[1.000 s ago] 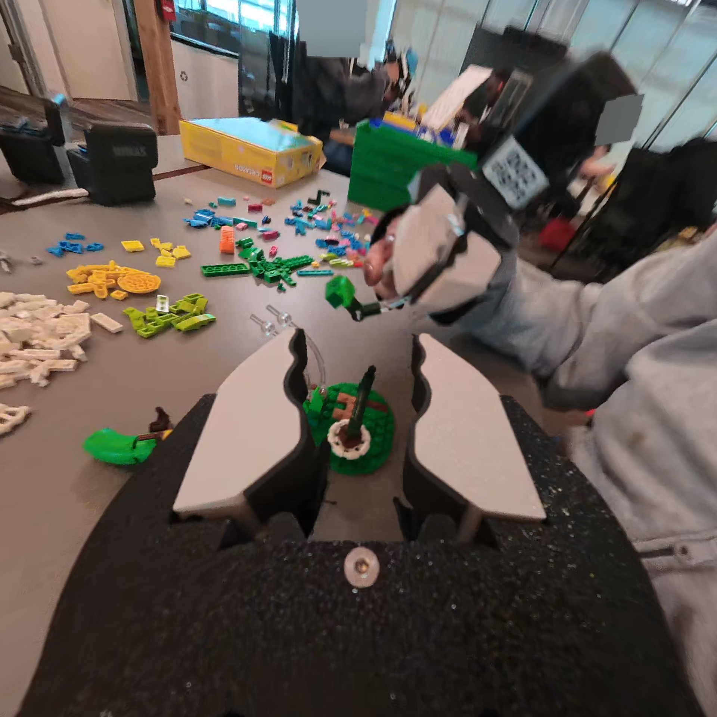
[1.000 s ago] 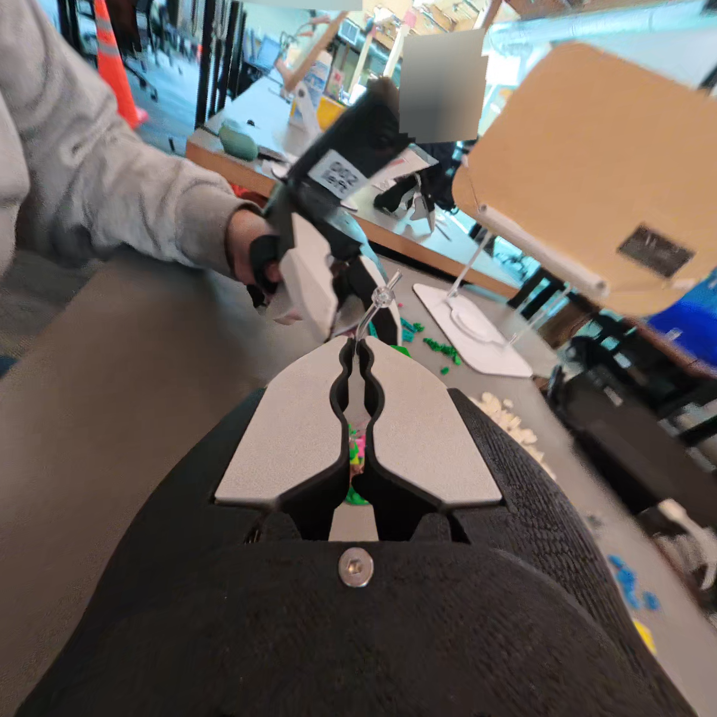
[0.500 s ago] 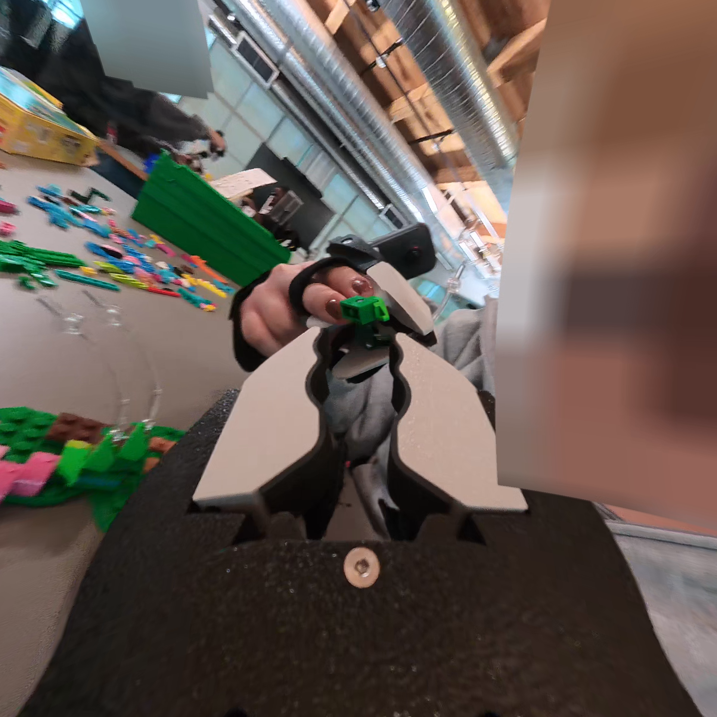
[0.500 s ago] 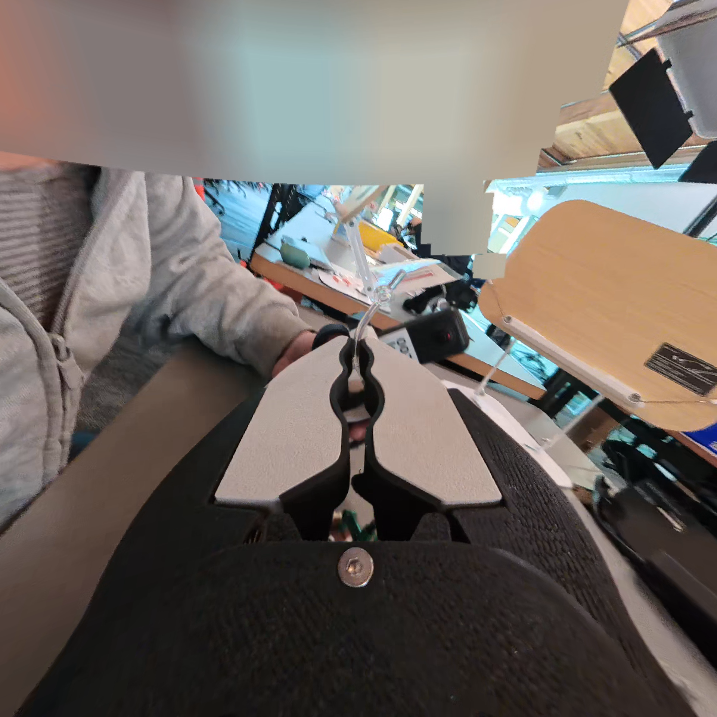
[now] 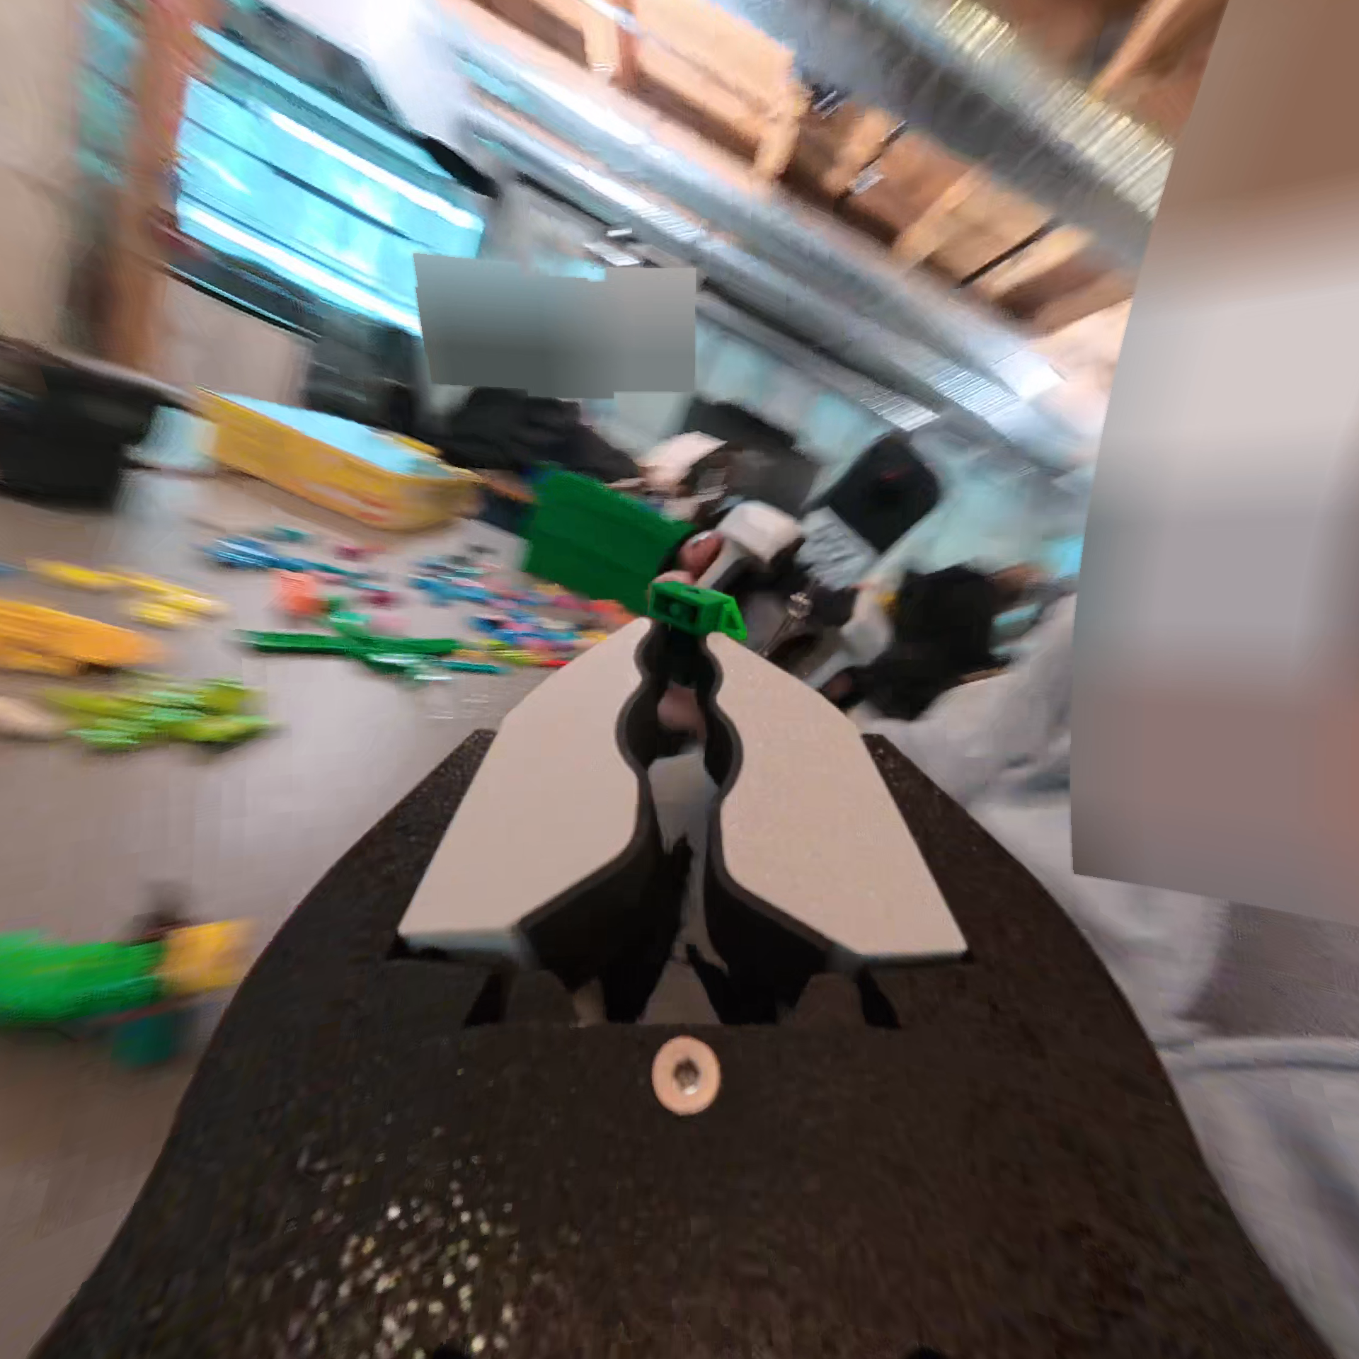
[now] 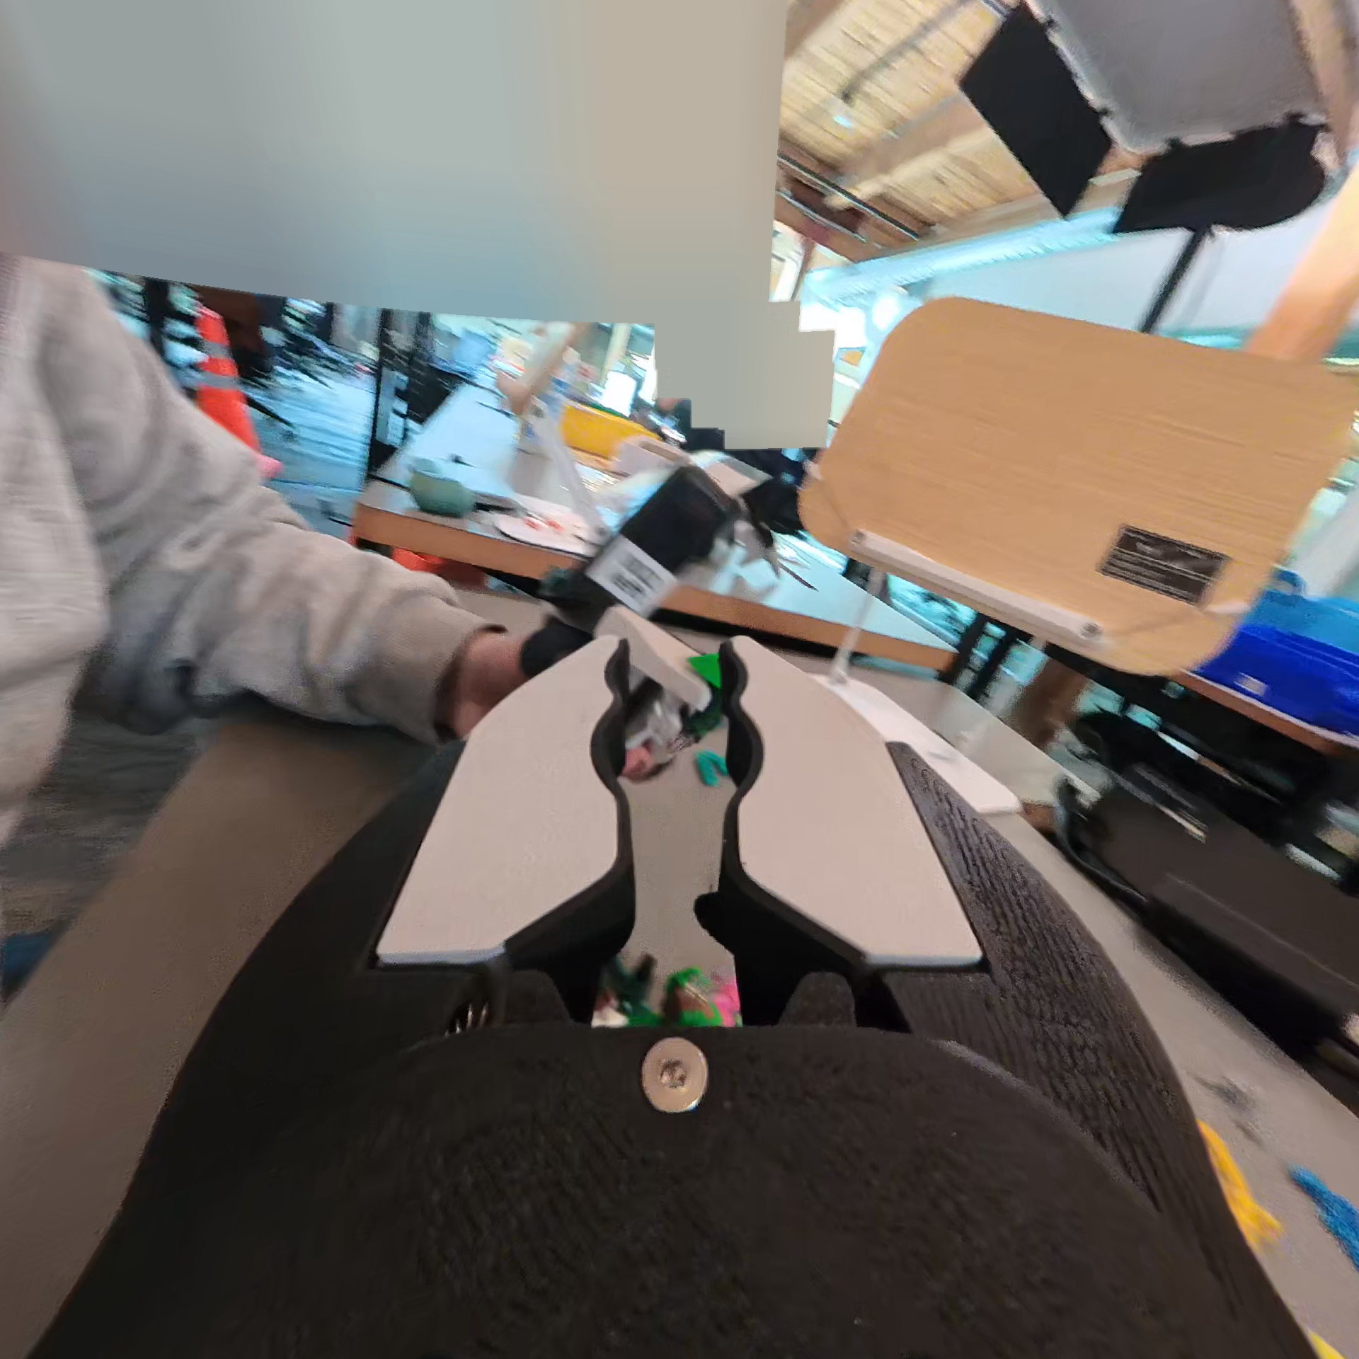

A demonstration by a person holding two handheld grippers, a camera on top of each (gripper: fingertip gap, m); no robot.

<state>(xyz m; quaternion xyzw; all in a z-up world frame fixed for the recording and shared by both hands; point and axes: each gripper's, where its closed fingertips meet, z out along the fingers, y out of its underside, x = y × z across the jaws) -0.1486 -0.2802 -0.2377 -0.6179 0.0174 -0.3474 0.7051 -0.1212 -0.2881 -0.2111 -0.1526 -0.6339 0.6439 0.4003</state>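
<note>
Left wrist view: left tongs (image 5: 680, 640) are narrowed onto the dark stem of a small green brick piece (image 5: 695, 607), held in the air above the tabletop (image 5: 368, 735). Right tongs (image 6: 673, 654) stand parted just beside it, their pads pressing nothing. Loose bricks (image 5: 353, 647) lie toward the tabletop's far edge.

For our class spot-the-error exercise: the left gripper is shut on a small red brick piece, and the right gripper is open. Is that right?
Not quite. In the left wrist view, the left gripper is shut on a small green brick piece, not red. The right gripper is open, as stated.
</note>
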